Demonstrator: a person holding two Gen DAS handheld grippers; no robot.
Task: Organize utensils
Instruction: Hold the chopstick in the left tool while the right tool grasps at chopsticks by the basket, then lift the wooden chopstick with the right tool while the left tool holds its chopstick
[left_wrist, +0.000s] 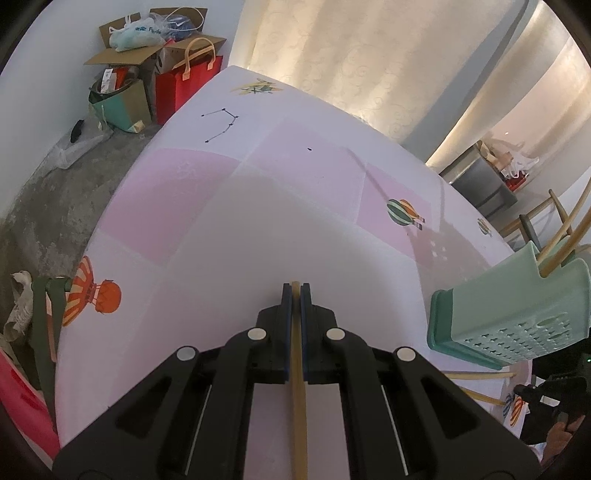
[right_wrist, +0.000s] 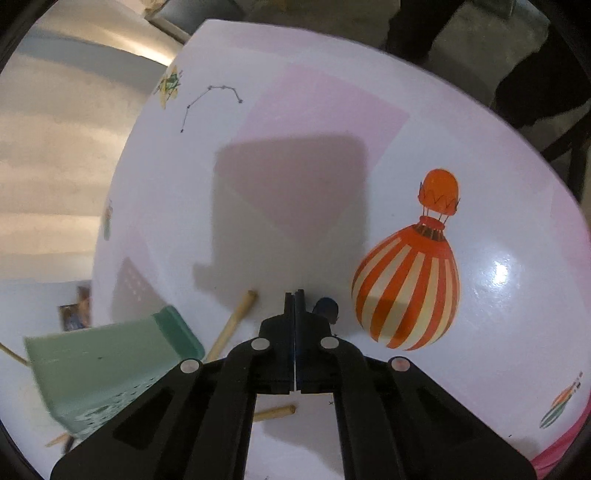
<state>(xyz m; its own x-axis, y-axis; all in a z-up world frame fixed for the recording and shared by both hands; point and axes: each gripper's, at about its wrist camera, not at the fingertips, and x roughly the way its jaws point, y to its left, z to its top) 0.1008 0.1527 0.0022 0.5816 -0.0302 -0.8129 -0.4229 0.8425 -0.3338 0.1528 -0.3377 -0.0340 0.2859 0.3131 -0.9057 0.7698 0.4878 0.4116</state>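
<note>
The left gripper (left_wrist: 296, 291), clamped lengthwise on a pale bamboo chopstick (left_wrist: 297, 387), sits left of the mint-green perforated plastic holder (left_wrist: 517, 314); the right gripper (right_wrist: 295, 301) is closed on nothing.

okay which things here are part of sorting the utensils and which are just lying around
Part of the job:
chopstick in the left gripper
green utensil holder
loose chopsticks on the table

Lying about:
cardboard boxes
red bag

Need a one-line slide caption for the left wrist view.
Left gripper shut on a chopstick above the balloon-print table, with the green holder and its chopsticks at right.
</note>
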